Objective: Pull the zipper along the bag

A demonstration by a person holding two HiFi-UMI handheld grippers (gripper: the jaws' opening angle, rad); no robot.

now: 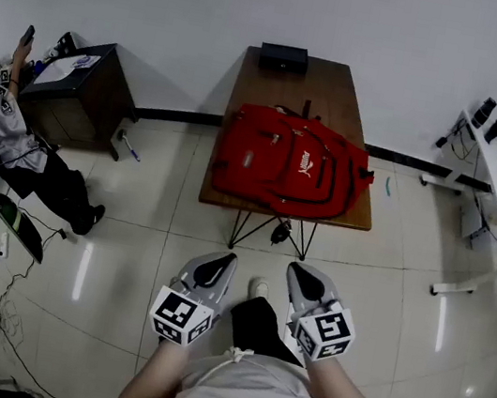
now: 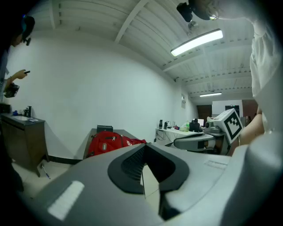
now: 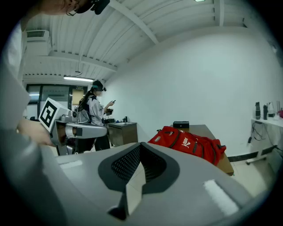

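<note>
Your left gripper (image 1: 215, 271) and right gripper (image 1: 300, 283) are both closed on nothing. You hold them side by side, near you, above the pale tiled floor (image 1: 384, 294). Well beyond them, the red fabric backpack (image 1: 288, 162) lies on the brown wooden tabletop (image 1: 331, 82), with a small black box (image 1: 284, 57) at the far edge.

Bag (image 1: 288, 164): red, white logo. Table (image 1: 343, 96): brown. Box (image 1: 284, 57): black. Left gripper (image 1: 221, 260), right gripper (image 1: 298, 272): grey, black-and-white square markers.

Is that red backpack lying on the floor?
No, the red backpack lies flat on top of the brown wooden table.
</note>
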